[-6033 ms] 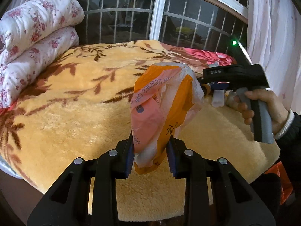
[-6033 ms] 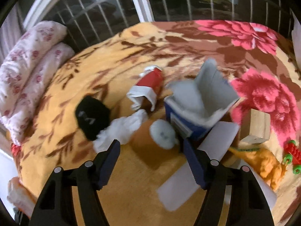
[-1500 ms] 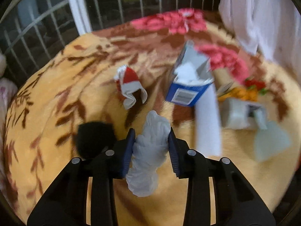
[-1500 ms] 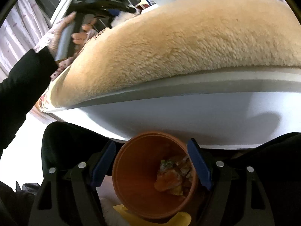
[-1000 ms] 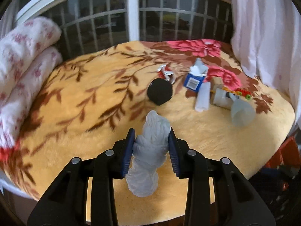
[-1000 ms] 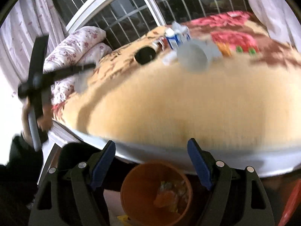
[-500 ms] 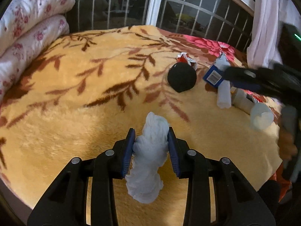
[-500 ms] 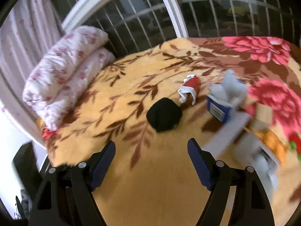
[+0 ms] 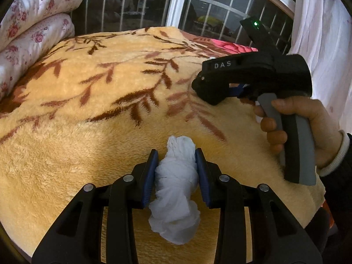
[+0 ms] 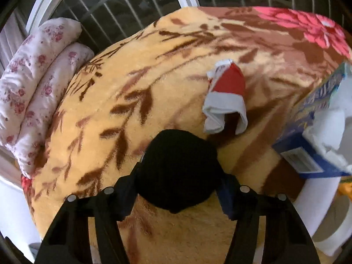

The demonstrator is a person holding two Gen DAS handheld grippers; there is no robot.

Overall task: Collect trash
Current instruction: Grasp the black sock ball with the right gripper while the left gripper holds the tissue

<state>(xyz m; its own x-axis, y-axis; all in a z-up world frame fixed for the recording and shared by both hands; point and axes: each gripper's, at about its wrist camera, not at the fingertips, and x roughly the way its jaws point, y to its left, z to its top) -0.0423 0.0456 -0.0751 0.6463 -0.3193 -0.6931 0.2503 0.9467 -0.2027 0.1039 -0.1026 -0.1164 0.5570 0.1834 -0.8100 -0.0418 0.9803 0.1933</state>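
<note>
**Gripping trash over the bed with both tools**

Holding a crumpled white tissue wad in the left gripper, blue pads clamped against both of its sides, top of the wad poking up past the fingertips and the loose end hanging below them. Hovering above the near part of a yellow plush blanket patterned with brown leaves.

Reaching in from the right of the left wrist view with the right gripper, carried in the right hand, fingers wrapped around its grey handle, a green light lit on top of the tool.

Straddling a black rounded lump that lies on the blanket, jaws just now closing in with the lump between them, filling the gap from side to side and covering the left fingertip. Cannot tell whether the pads already press on it.

Lying just beyond the lump: a red-and-white crumpled wrapper. Off to the right of it, a blue box with white paper spilling out of its open top.

Stacked at the far left edge of the bed: a folded floral quilt, with a barred window behind and a pale curtain at the right.
</note>
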